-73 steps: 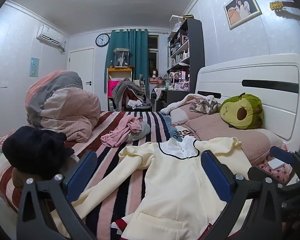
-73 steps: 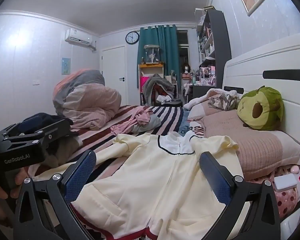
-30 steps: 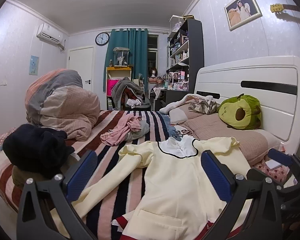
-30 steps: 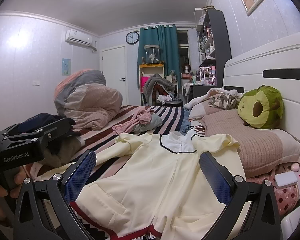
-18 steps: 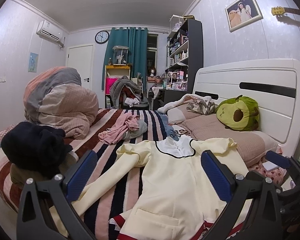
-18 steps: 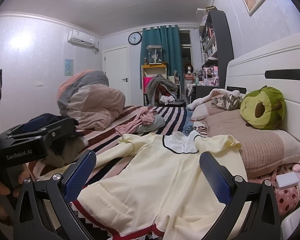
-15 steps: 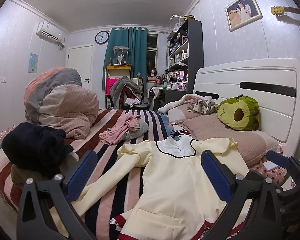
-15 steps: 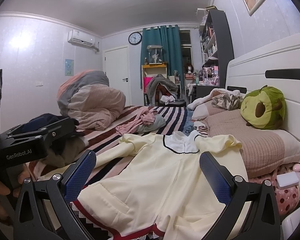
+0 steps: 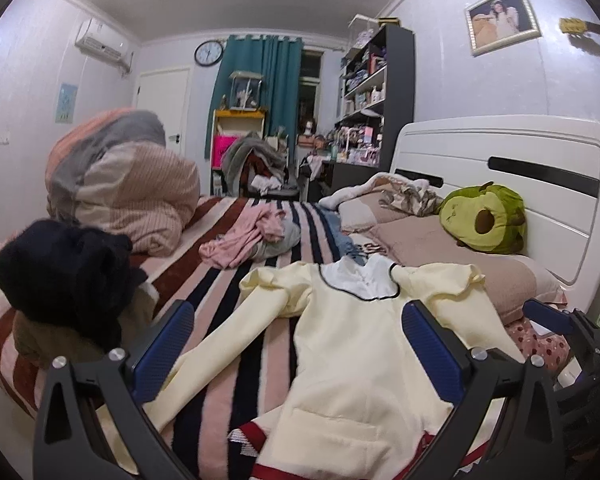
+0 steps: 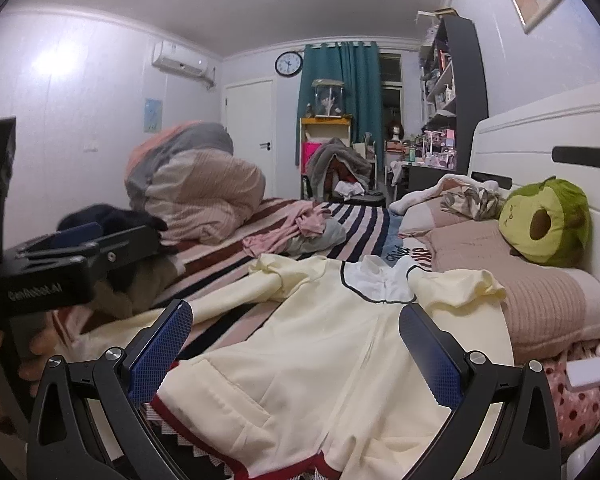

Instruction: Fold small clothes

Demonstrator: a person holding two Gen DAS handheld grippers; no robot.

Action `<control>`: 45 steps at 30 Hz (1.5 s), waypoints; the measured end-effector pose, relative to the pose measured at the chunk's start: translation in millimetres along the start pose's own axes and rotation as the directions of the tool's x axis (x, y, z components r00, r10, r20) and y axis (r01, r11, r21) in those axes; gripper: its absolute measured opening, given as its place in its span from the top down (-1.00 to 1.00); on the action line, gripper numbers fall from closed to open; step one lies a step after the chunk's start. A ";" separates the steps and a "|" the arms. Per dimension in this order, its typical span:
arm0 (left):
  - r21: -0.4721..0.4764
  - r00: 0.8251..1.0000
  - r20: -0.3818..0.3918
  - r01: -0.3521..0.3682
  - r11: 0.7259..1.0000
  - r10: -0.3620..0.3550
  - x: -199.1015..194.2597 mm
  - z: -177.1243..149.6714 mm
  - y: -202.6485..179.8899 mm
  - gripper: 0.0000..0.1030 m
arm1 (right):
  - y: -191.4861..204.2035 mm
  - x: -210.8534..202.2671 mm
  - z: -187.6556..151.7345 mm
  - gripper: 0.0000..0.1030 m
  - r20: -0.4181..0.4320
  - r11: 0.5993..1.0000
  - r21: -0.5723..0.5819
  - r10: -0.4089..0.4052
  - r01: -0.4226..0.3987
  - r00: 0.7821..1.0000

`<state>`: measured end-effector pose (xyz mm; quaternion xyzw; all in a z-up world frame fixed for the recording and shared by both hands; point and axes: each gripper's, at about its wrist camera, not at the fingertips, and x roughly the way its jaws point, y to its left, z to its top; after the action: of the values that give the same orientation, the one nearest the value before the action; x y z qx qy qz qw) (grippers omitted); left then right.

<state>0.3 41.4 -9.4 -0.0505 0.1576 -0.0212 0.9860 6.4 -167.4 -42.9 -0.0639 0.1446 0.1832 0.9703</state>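
A cream long-sleeved dress (image 9: 356,356) with a white collar and red hem trim lies flat on the striped bed, collar away from me; it also shows in the right wrist view (image 10: 324,364). My left gripper (image 9: 298,344) is open and empty, held above the dress near its hem. My right gripper (image 10: 296,340) is open and empty, above the hem too. The left gripper's body shows at the left of the right wrist view (image 10: 72,272). One sleeve (image 9: 228,344) stretches out to the left.
A black garment pile (image 9: 64,276) sits at the left bed edge. A rolled quilt (image 9: 120,184), pink clothes (image 9: 248,236), pillows (image 9: 448,256) and a green avocado plush (image 9: 484,220) lie further back by the white headboard (image 9: 520,168). Shelves stand beyond.
Both grippers have drifted slightly back and up from the dress, so more of its red hem shows. Nothing was grasped; the dress has not moved.
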 end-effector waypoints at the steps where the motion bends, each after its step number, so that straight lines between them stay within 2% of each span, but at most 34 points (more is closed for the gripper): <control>1: -0.011 1.000 -0.014 -0.006 1.000 0.006 5.4 -1.2 8.6 -0.99 | 3.7 5.6 -0.7 -0.99 -0.009 1.000 -0.013 -0.004 0.004 1.000; 5: -0.058 0.995 -0.093 -0.042 0.997 0.037 31.4 -12.5 50.5 -0.99 | 11.9 33.3 -2.9 -0.99 -0.056 0.999 -0.030 -0.015 0.013 0.998; 7: -0.079 0.991 -0.130 -0.051 0.996 0.040 42.3 -24.2 77.5 -0.99 | 10.5 51.1 -6.9 -0.99 -0.096 1.000 -0.005 0.018 -0.019 0.995; 9: -0.094 0.985 -0.171 -0.051 0.994 0.035 51.2 -38.2 103.7 -0.99 | 8.0 68.1 -13.1 -0.85 -0.140 0.998 0.028 0.056 -0.053 0.989; 11: -0.092 0.976 -0.214 -0.063 0.994 0.042 58.4 -56.3 129.8 -0.98 | 5.9 84.7 -21.5 -0.51 -0.192 0.996 0.057 0.078 -0.068 0.978; 13: -0.081 0.963 -0.263 -0.077 0.994 0.053 64.2 -77.4 152.7 -0.98 | 5.1 99.8 -30.6 -0.43 -0.238 0.996 0.066 0.080 -0.066 0.968; 15: -0.077 0.952 -0.304 -0.072 0.994 0.045 68.5 -95.5 168.6 -0.97 | 5.0 111.5 -38.7 -0.42 -0.276 0.997 0.062 0.068 -0.053 0.959; 17: -0.070 0.935 -0.352 -0.058 0.996 0.030 74.1 -115.3 181.8 -0.83 | 7.6 120.7 -44.6 -0.42 -0.297 0.997 0.065 0.063 -0.046 0.953; 19: -0.057 0.920 -0.391 -0.045 0.997 0.019 79.7 -131.8 188.8 -0.53 | 7.0 127.1 -49.7 -0.42 -0.314 0.996 0.077 0.073 -0.052 0.947; 21: -0.049 0.906 -0.422 -0.029 0.998 0.006 85.9 -146.3 191.2 -0.45 | 6.3 131.3 -52.7 -0.42 -0.329 0.995 0.083 0.076 -0.051 0.941; 22: -0.036 0.906 -0.424 -0.029 0.999 0.011 87.3 -151.6 191.7 -0.45 | 5.2 133.3 -54.1 -0.42 -0.335 0.996 0.082 0.072 -0.048 0.940; 25: -0.008 0.926 -0.377 -0.023 1.000 0.018 80.0 -150.0 195.0 -0.45 | 6.6 135.4 -56.8 -0.42 -0.344 0.997 0.071 0.061 -0.039 0.937; 28: -0.019 0.946 -0.322 0.035 0.999 -0.039 66.4 -138.8 205.0 -0.45 | 7.9 136.4 -56.8 -0.42 -0.354 0.998 0.058 0.051 -0.032 0.934; 29: -0.012 0.949 -0.315 0.030 0.999 -0.032 63.5 -134.0 210.2 -0.45 | 7.9 136.4 -56.5 -0.42 -0.356 0.998 0.055 0.049 -0.031 0.933; 30: 0.001 0.948 -0.318 0.014 1.000 -0.013 62.8 -132.0 215.3 -0.45 | 7.7 136.2 -56.6 -0.42 -0.357 0.998 0.054 0.048 -0.030 0.933; 33: 0.105 0.931 -0.361 -0.025 0.994 0.061 70.8 -135.5 222.6 -0.43 | 7.4 136.2 -57.7 -0.42 -0.359 0.998 0.054 0.048 -0.030 0.932; 34: 0.126 0.923 -0.379 -0.017 0.992 0.064 75.4 -138.8 223.8 -0.32 | 7.2 136.7 -57.7 -0.42 -0.360 0.998 0.054 0.049 -0.031 0.931; 35: 0.124 0.914 -0.403 0.000 0.992 0.051 80.9 -142.5 225.9 -0.12 | 7.4 136.9 -58.1 -0.42 -0.361 0.998 0.056 0.051 -0.033 0.931; 37: 0.087 0.901 -0.433 0.033 0.996 0.008 90.0 -149.0 228.2 0.01 | 7.3 137.8 -59.3 -0.42 -0.364 0.997 0.064 0.059 -0.039 0.930; 39: 0.107 0.910 -0.415 0.031 0.994 0.017 92.0 -149.9 220.8 0.03 | 8.0 138.2 -60.4 -0.42 -0.368 0.997 0.066 0.063 -0.042 0.928; 40: 0.119 0.910 -0.414 0.033 0.992 0.020 92.4 -150.1 216.1 0.19 | 8.5 138.7 -60.7 -0.42 -0.371 0.997 0.064 0.063 -0.042 0.927; 42: 0.128 0.909 -0.416 0.049 0.991 0.008 91.6 -150.3 207.2 0.39 | 8.7 139.2 -61.0 -0.42 -0.374 0.997 0.064 0.060 -0.038 0.925; 45: 0.190 0.908 -0.416 0.031 0.981 0.052 88.8 -148.4 195.1 0.40 | 9.4 138.6 -59.9 -0.42 -0.370 0.997 0.071 0.061 -0.037 0.927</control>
<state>43.3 216.4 -197.8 0.0516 0.3631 -0.0412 0.9294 110.9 -122.6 -142.6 -0.0635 0.3326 0.1875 0.9220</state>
